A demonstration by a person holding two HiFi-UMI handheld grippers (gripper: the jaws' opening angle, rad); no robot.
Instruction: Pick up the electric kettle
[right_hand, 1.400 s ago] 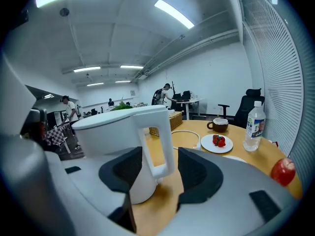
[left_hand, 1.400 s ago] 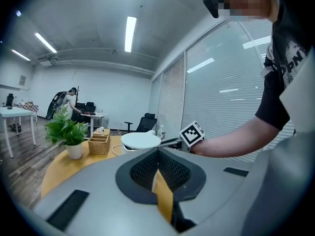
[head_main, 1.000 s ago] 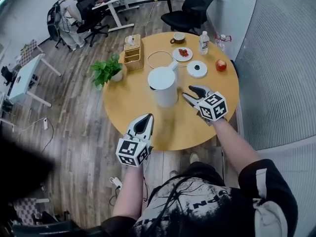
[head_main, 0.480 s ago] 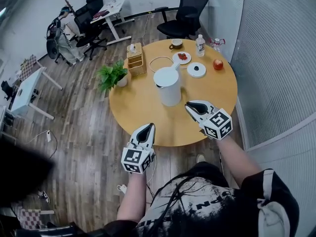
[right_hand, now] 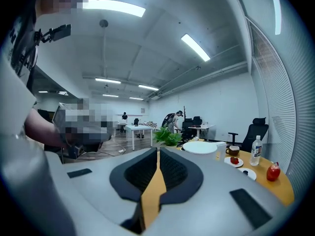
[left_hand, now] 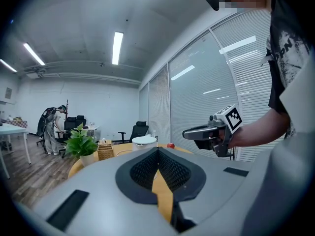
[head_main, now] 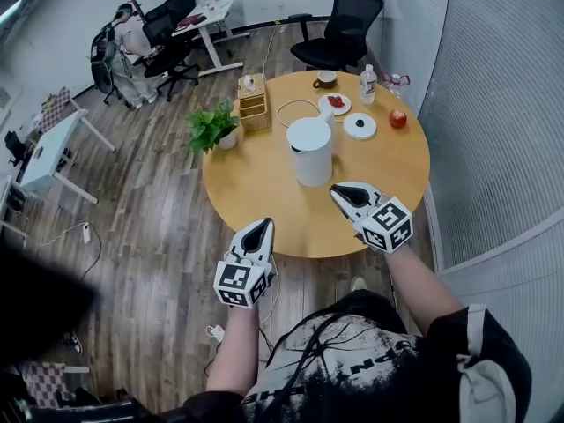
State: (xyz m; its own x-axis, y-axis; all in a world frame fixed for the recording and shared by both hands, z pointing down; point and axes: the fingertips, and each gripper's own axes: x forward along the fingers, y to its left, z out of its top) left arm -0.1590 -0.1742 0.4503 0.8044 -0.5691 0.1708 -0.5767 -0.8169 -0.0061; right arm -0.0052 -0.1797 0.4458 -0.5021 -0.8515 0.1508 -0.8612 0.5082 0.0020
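The white electric kettle [head_main: 311, 151] stands upright near the middle of the round yellow table [head_main: 256, 192]; it also shows far off as the kettle [left_hand: 143, 140] and the kettle [right_hand: 200, 147]. My right gripper [head_main: 339, 192] hovers over the table's near edge, a short way in front of the kettle, apart from it. Its jaws have just been closing and now meet with nothing between them, as the right gripper [right_hand: 157, 150] shows. My left gripper [head_main: 261, 230] hangs off the table's near left edge, shut and empty, seen also as the left gripper [left_hand: 158, 149].
Behind the kettle lie its round base [head_main: 359, 126], a plate of strawberries [head_main: 338, 103], an apple [head_main: 398, 119], a bottle [head_main: 368, 81], a cup [head_main: 326, 78], a wooden basket [head_main: 251, 101] and a potted plant [head_main: 211, 123]. An office chair [head_main: 339, 25] stands beyond; a glass wall runs along the right.
The right gripper's jaws went from wide open to shut, and it drew back from beside the kettle toward the table's near edge. The left gripper also pulled back off the table.
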